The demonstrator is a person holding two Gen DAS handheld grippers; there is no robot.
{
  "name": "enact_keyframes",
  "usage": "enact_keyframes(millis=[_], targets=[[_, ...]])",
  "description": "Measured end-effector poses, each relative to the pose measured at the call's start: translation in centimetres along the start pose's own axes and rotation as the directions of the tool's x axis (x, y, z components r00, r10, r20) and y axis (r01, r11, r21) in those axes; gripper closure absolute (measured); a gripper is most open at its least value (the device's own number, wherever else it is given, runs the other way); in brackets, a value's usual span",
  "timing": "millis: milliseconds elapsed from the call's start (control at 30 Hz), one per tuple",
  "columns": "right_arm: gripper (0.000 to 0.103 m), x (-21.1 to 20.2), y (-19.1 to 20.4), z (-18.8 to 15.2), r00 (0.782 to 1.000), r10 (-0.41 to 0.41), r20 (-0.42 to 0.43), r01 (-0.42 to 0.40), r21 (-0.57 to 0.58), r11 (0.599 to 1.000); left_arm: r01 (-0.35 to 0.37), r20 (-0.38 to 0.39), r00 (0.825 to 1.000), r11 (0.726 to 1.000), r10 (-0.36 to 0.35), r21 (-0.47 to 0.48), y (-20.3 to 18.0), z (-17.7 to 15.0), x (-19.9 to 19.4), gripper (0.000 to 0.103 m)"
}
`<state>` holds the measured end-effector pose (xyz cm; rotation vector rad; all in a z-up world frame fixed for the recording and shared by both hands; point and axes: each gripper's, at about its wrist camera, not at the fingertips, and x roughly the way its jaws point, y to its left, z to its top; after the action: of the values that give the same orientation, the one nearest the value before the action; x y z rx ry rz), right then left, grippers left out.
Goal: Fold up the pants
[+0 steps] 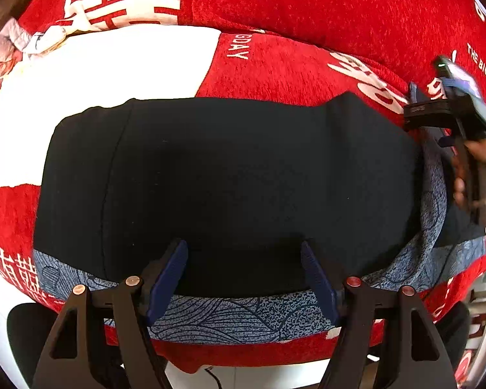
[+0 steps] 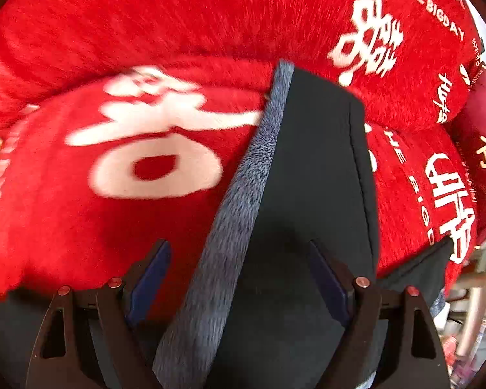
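Your left gripper (image 1: 244, 277) stands apart over the black pants (image 1: 223, 175) at frame centre on the red sofa cover (image 1: 291, 64). Your right gripper (image 2: 239, 287), also apart, straddles the patterned edge (image 2: 243, 178). Pinch both layers squarely before lifting.

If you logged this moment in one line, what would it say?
task: fold pants | pants: dark, partly folded on red blanket | left gripper: open over pants | right gripper: open over pants edge
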<state>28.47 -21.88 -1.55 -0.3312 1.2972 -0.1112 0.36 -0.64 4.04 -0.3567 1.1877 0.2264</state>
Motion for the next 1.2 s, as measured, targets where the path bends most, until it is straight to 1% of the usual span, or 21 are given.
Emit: enact_keyframes(millis=[33,67,100,133,167,200,267,300,400,467,500,567,733,833,867,900,967,1000,1100,1133,1200], targets=[[0.014,0.0,-0.4,0.2,0.999,0.022,0.025,-0.022,0.02,1.0,0.001,-0.004,1.0,1.0,-0.001,0.002,0.3,-0.1,0.0,0.03],[0.017,0.0,-1.4,0.2,0.998,0.055,0.016,-0.056,0.054,0.997,0.002,-0.007,1.0,1.0,-0.002,0.0,0.4,-0.1,0.0,0.03],[0.034,0.1,-2.4,0.0,0.994,0.111,-0.001,-0.111,0.084,0.99,0.003,-0.008,1.0,1.0,-0.003,-0.007,0.5,-0.1,0.0,0.03],[0.047,0.0,-3.3,-0.2,0.987,0.161,-0.007,-0.16,0.108,0.981,0.002,-0.01,1.0,1.0,-0.002,-0.013,0.4,0.0,0.1,0.03],[0.074,-0.3,-4.0,-0.4,0.988,0.154,-0.005,-0.153,0.11,0.982,-0.001,-0.012,1.0,1.0,0.001,-0.017,0.4,0.0,0.2,0.03],[0.086,-0.9,-5.4,-1.0,0.98,0.2,0.01,-0.199,0.129,0.971,-0.006,-0.018,1.0,1.0,0.006,-0.019,0.2,0.1,0.2,0.03],[0.09,-2.4,-8.3,-2.8,0.968,0.243,0.066,-0.251,0.191,0.949,0.006,-0.025,1.0,1.0,-0.007,-0.026,0.2,0.3,0.1,0.03],[0.091,-3.9,-10.4,-4.5,0.96,0.249,0.128,-0.272,0.22,0.937,0.035,-0.029,0.999,0.999,-0.036,-0.036,0.1,0.4,-0.2,0.03],[0.091,-6.9,-15.7,-9.8,0.94,0.226,0.257,-0.298,0.287,0.91,0.099,-0.029,0.995,0.995,-0.1,-0.03,-1.0,0.6,-0.8,0.03],[0.092,-7.6,-18.4,-13.6,0.93,0.221,0.293,-0.319,0.35,0.881,0.11,-0.031,0.993,0.994,-0.11,0.001,-2.2,0.8,-0.7,0.03],[0.092,-7.2,-20.1,-16.0,0.924,0.234,0.304,-0.344,0.387,0.855,0.115,-0.039,0.993,0.993,-0.114,0.017,-3.0,0.9,-0.5,0.03],[0.092,-5.7,-22.2,-18.6,0.916,0.249,0.314,-0.372,0.433,0.821,0.117,-0.057,0.992,0.992,-0.115,0.044,-4.4,0.9,0.3,0.03],[0.091,-0.8,-23.5,-22.5,0.918,0.281,0.28,-0.384,0.451,0.806,0.092,-0.072,0.994,0.988,-0.083,0.126,-7.3,0.6,1.2,0.03],[0.073,-0.5,-24.7,-23.3,0.903,0.286,0.32,-0.408,0.43,0.806,0.096,-0.079,0.993,0.988,-0.087,0.12,-7.3,0.4,1.3,0.03],[0.06,-0.5,-25.2,-23.5,0.9,0.287,0.327,-0.412,0.428,0.804,0.099,-0.081,0.993,0.989,-0.09,0.113,-7.2,0.3,1.2,0.03],[0.042,-0.5,-26.0,-23.8,0.895,0.287,0.341,-0.421,0.435,0.796,0.101,-0.082,0.992,0.989,-0.092,0.104,-7.1,0.3,1.3,0.03],[0.024,-0.3,-27.7,-24.3,0.875,0.294,0.385,-0.458,0.459,0.761,0.091,-0.081,0.993,0.99,-0.083,0.103,-7.4,0.4,1.4,0.03],[0.024,0.1,-29.1,-24.7,0.853,0.307,0.422,-0.496,0.478,0.725,0.08,-0.081,0.994,0.991,-0.071,0.111,-7.7,0.3,1.4,0.03],[0.024,1.3,-32.3,-25.5,0.812,0.339,0.474,-0.571,0.527,0.629,0.046,-0.08,0.996,0.989,-0.035,0.139,-8.3,0.2,1.6,0.03],[0.024,1.6,-33.3,-25.8,0.803,0.341,0.49,-0.586,0.542,0.602,0.04,-0.079,0.996,0.989,-0.028,0.145,-8.4,0.1,1.6,0.03],[0.024,2.3,-35.2,-26.0,0.794,0.33,0.511,-0.599,0.562,0.57,0.029,-0.077,0.997,0.988,-0.017,0.149,-8.5,0.1,1.7,0.03]])
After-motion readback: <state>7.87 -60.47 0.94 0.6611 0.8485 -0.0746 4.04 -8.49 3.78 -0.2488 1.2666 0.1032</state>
